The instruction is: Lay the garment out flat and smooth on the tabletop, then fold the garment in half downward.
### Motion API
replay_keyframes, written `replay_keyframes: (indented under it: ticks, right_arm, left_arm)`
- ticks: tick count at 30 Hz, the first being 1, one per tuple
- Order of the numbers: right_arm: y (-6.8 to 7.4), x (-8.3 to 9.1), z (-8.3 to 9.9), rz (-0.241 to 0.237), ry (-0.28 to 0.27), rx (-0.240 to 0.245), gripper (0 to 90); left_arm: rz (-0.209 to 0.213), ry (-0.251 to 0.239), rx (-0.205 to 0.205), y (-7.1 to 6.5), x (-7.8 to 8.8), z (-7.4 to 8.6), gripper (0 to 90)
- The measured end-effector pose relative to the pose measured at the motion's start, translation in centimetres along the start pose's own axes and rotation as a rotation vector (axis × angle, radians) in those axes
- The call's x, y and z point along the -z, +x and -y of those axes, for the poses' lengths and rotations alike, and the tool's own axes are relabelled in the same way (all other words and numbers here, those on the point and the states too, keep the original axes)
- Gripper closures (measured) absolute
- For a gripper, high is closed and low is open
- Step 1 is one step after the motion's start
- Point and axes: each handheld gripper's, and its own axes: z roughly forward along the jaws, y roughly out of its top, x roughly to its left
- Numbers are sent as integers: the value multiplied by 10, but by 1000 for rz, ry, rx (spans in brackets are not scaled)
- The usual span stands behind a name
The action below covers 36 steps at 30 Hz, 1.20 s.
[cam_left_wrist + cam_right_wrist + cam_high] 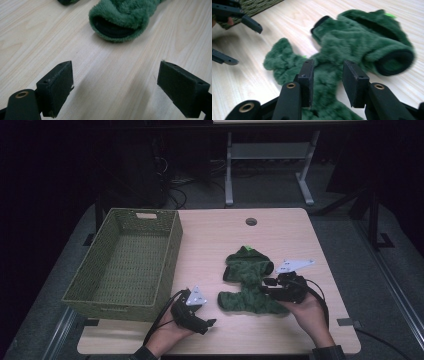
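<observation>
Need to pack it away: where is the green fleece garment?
In the high view, the green fleece garment lies right of the wicker basket, between both grippers.

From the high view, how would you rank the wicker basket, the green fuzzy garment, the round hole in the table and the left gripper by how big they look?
Largest to smallest:
1. wicker basket
2. green fuzzy garment
3. left gripper, though it sits nearer the camera, which may flatter it
4. round hole

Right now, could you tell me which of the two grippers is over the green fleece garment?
The right gripper: it hovers over the green fleece garment. The left gripper has bare table beneath it, beside the garment.
</observation>
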Motion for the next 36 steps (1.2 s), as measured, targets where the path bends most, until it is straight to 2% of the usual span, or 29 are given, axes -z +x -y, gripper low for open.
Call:
replay_keyframes:
  ticks: [4, 5, 9, 15, 26, 30, 36]
  right_arm:
    - [13, -8, -4, -18, 10, 21, 628]
    - [16, -9, -5, -22, 9, 23, 630]
    - [28, -15, -8, -62, 6, 42, 636]
    - [45, -29, -13, -97, 27, 93, 639]
    - [72, -55, -20, -159, 48, 134, 704]
    - [82, -65, -21, -168, 60, 159, 711]
    - [88, -81, -19, -167, 92, 160, 719]
  left_arm:
    - [1, 5, 9, 0, -2, 6, 128]
    - [2, 20, 7, -1, -4, 9, 128]
    - [11, -20, -21, -2, -5, 14, 127]
    - [30, -90, -23, 0, -6, 21, 126]
    - [29, -90, -20, -1, -6, 21, 126]
    - [30, -90, -18, -1, -6, 21, 126]
    - [27, -84, -26, 0, -5, 21, 126]
